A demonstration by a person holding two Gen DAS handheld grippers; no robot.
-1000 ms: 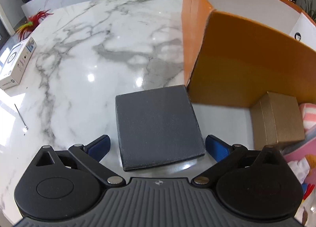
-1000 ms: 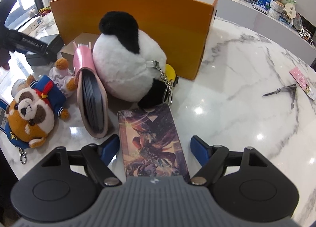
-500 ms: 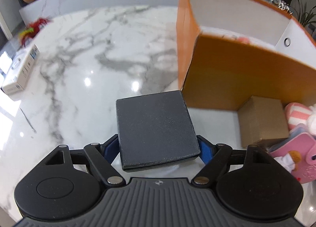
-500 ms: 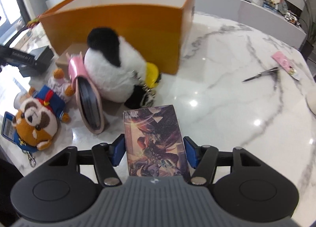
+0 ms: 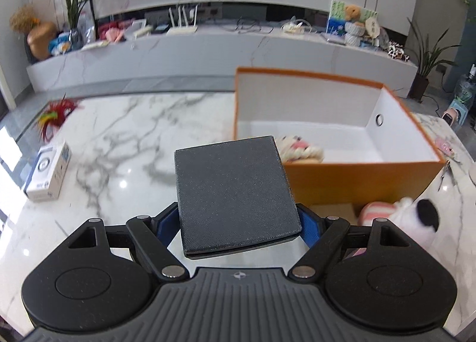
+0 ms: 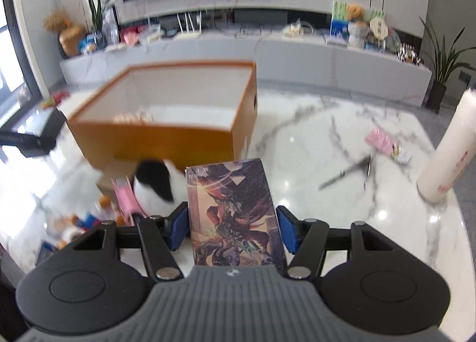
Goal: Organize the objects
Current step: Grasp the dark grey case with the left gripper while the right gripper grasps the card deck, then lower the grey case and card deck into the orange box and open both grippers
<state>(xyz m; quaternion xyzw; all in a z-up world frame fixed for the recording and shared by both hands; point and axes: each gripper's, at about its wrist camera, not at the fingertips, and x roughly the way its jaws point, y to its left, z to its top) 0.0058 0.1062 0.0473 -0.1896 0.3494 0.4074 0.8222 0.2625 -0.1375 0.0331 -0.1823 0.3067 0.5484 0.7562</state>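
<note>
My left gripper (image 5: 239,223) is shut on a flat dark grey box (image 5: 235,193) and holds it lifted above the marble table, just left of the open orange box (image 5: 357,176). A small plush (image 5: 300,150) lies inside the orange box. My right gripper (image 6: 233,227) is shut on an illustrated card box (image 6: 235,214) and holds it lifted in front of the orange box (image 6: 166,139). A black-and-white panda plush (image 6: 157,184) and a pink case (image 6: 126,196) lie below, left of the right gripper.
A white carton (image 5: 49,171) and red feathers (image 5: 55,112) lie at the table's left. Scissors (image 6: 348,172), a pink packet (image 6: 386,142) and a white cylinder (image 6: 449,151) are on the right. Small plush toys (image 6: 77,223) lie at the near left edge.
Both grippers closed on their boxes and lifted them off the table. Both views now look over the orange box's rim into its inside.
</note>
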